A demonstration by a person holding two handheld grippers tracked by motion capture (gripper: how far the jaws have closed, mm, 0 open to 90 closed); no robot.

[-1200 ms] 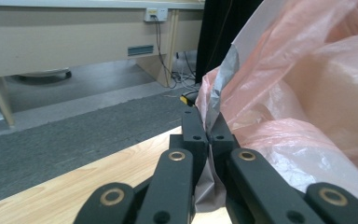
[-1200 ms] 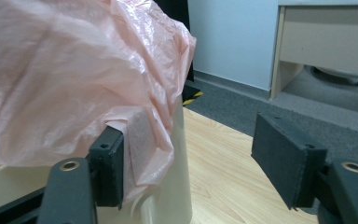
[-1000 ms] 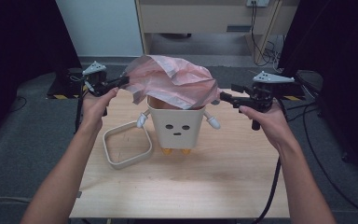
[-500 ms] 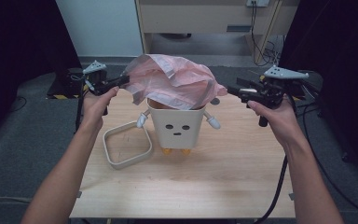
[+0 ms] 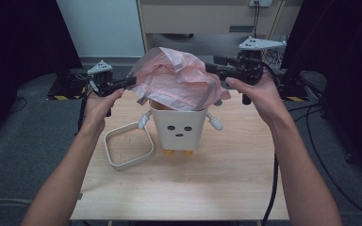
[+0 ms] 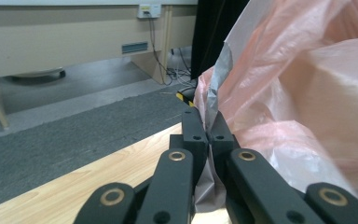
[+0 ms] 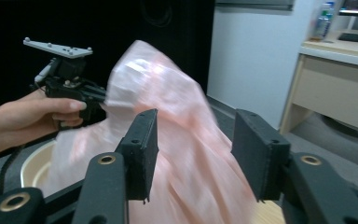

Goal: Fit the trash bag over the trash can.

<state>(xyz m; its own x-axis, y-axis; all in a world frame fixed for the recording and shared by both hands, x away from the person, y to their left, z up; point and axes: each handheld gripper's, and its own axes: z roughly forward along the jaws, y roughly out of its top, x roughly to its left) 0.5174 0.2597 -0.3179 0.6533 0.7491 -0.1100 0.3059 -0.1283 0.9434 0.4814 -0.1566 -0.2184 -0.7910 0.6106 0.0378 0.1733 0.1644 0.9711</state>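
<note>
From the high view, the pink bag (image 5: 179, 84) drapes over the cream bin (image 5: 178, 129) near the desk's (image 5: 217, 188) far edge, its long axis running left-right between both tongs. In the left gripper view, the left tongs (image 6: 208, 135) are clamped on the bag's edge. In the right gripper view, the right tongs (image 7: 193, 144) stand apart, having just been closing, bag behind them unpinched.

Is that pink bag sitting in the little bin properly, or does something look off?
It looks off. The pink bag is bunched in a heap over the bin instead of lining it. The left gripper is clamped on one edge, while the right gripper jaws have just been closing, pads not pressing it.
</note>
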